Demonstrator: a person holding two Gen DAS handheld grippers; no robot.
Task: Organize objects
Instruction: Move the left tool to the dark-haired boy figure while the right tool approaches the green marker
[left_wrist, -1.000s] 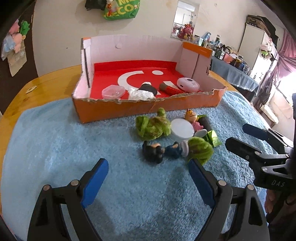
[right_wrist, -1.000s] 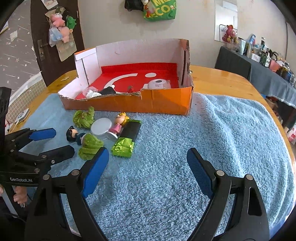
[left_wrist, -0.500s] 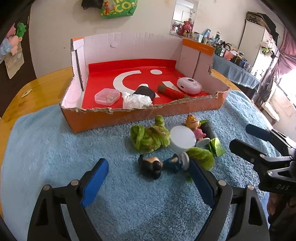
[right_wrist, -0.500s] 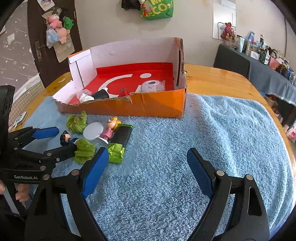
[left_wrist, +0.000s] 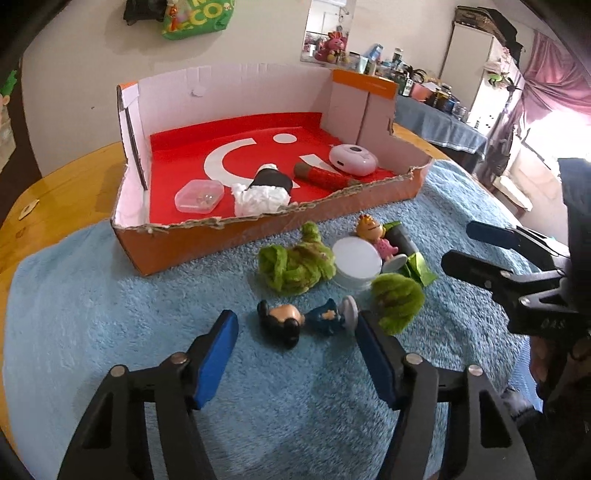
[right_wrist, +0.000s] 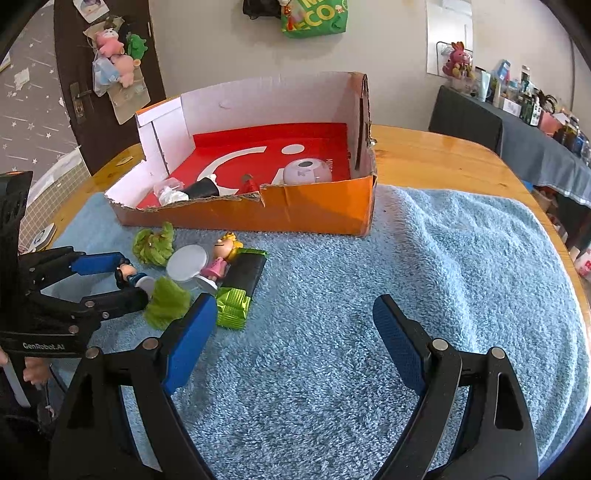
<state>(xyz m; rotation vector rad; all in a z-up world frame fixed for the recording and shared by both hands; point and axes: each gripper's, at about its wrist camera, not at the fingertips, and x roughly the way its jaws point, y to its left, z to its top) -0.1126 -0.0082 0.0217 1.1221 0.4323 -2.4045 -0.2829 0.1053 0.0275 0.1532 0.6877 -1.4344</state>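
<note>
Near the box's (left_wrist: 236, 236) torn front edge, left gripper (left_wrist: 295, 330) closes around, seemingly untouched, a figurine (left_wrist: 303, 321).

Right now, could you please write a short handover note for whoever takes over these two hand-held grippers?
Left hand-held gripper: jaws closing around the dark-haired figurine lying on the blue towel; pads not pressing yet.
Right hand-held gripper: open, holding nothing.
Done: clear case, black-and-white bundle, red tube and pink round device lie in the cardboard box.
Left on the towel: the figurine, blonde figurine, white lid, two green fuzzy pieces, green-and-black packet.
</note>
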